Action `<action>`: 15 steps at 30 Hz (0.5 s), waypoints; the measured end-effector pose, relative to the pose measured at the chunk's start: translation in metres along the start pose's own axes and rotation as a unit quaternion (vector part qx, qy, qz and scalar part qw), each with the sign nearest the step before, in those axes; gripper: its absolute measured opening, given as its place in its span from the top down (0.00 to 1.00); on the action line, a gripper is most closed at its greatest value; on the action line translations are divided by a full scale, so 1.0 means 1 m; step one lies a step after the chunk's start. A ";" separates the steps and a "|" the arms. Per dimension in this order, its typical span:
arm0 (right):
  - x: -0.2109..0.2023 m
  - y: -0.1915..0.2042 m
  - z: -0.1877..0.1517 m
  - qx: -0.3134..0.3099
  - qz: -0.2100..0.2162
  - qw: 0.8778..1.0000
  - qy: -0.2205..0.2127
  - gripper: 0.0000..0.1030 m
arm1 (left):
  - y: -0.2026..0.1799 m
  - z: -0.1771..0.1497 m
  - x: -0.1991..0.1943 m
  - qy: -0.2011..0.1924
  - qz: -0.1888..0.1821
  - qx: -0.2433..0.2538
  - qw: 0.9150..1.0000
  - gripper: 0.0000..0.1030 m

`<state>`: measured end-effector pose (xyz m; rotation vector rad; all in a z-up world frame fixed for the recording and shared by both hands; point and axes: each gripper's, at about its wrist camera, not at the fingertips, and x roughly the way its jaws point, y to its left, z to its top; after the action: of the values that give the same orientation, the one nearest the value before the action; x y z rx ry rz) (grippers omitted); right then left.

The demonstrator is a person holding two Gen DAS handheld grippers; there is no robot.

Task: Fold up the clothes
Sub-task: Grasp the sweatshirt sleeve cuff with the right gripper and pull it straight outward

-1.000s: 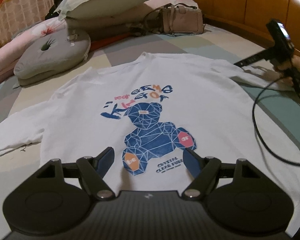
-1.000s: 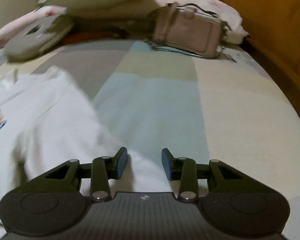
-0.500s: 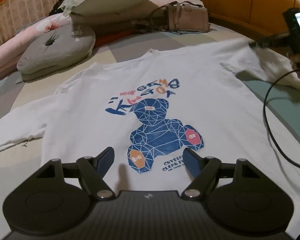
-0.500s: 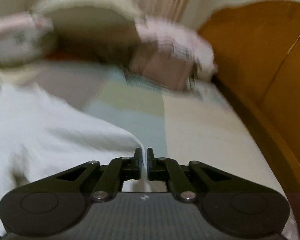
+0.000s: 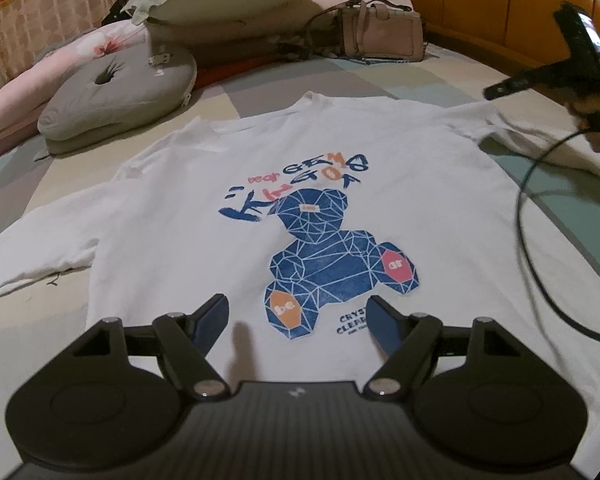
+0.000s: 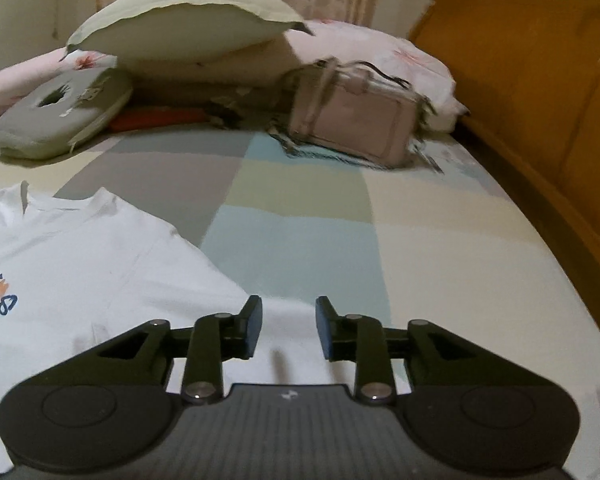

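A white T-shirt [image 5: 204, 216] with a blue bear print lies flat, front up, on the bed, both sleeves spread out. My left gripper [image 5: 296, 316] hovers open over the shirt's lower part, nothing between its fingers. My right gripper [image 6: 288, 320] hangs just above the shirt's right sleeve [image 6: 284, 344]; its jaws are opening, and the sleeve lies under the gap, not pinched. In the left wrist view the right gripper [image 5: 500, 90] shows at the far right, held by a hand [image 5: 592, 108] above that sleeve's end [image 5: 556, 148].
A checked bedspread [image 6: 300, 240] covers the bed. At the far end lie a grey cushion [image 5: 116, 92], pillows [image 6: 188, 36] and a pink handbag [image 6: 356, 124]. A wooden headboard [image 6: 540, 100] runs along the right. A black cable [image 5: 540, 240] loops over the shirt's right side.
My right gripper shut on the sleeve, lifted a little, then opened again and the sleeve lies down flat. The left gripper has stayed put.
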<state>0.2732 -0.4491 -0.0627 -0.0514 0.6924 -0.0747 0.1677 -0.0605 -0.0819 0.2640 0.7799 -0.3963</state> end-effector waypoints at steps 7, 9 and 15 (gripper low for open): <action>-0.085 -0.067 -0.076 0.152 -0.021 0.988 0.003 0.48 | -0.005 -0.001 -0.007 -0.002 -0.008 0.001 1.000 0.26; -0.113 -0.086 -0.108 0.205 -0.025 0.978 0.005 0.47 | -0.011 0.000 -0.010 -0.003 -0.015 0.006 1.000 0.26; -0.156 -0.127 -0.189 0.333 -0.029 0.942 0.004 0.37 | -0.033 0.004 -0.018 -0.003 -0.032 0.028 0.999 0.26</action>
<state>0.0266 -0.5664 -0.0998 0.5801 0.6443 -0.3630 0.1438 -0.0873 -0.0688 0.2909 0.7735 -0.4808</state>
